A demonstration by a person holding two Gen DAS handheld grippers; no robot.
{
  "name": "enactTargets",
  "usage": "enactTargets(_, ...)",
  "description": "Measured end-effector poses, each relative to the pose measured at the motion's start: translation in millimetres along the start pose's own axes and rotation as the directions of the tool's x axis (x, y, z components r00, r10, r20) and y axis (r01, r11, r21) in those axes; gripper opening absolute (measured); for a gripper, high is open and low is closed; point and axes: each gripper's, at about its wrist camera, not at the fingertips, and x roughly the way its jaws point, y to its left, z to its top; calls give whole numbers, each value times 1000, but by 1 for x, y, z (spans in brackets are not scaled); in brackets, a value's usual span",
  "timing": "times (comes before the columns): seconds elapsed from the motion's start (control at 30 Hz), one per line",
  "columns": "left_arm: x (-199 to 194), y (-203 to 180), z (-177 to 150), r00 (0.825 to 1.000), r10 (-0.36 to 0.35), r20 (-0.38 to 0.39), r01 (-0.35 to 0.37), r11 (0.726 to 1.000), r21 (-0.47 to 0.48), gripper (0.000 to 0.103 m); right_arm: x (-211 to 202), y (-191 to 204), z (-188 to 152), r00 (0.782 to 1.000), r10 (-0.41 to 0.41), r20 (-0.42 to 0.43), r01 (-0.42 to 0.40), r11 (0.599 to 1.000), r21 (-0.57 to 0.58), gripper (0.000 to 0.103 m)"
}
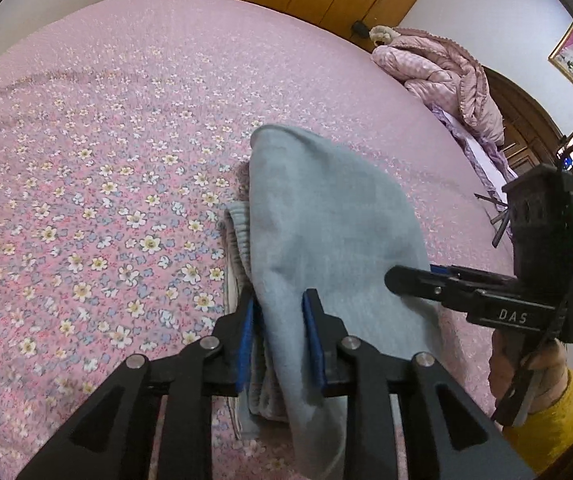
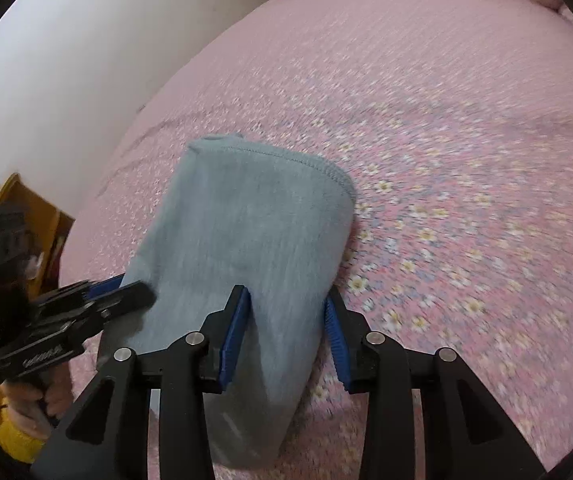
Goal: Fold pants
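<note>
Pants point(image 1: 326, 216) lie on the bed point(image 1: 86, 140), pinched between left fingers point(image 1: 248, 320); right fingers point(image 2: 234, 328) loosened around them.

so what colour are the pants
Light grey-blue pants, clearest in the right wrist view, on the pink floral bedspread.

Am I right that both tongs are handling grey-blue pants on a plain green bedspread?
Not quite: the bedspread is pink with small flowers, not plain green, as the left wrist view shows. The rest holds: the left tongs and right tongs both have the grey-blue pants between their blue pads.
</note>
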Motion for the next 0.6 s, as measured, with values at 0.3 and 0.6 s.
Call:
enactTargets(0.3, -35, -7, -40, 997, 76, -6, -74, 990, 117, 25, -33, 18, -39, 999, 4, 54, -4, 1000, -6, 39)
enactTargets(0.6, -38, 12, -55, 996, 86, -6, -86, 995, 54, 37, -9, 39, -71, 994, -96, 42, 98, 994, -49, 39)
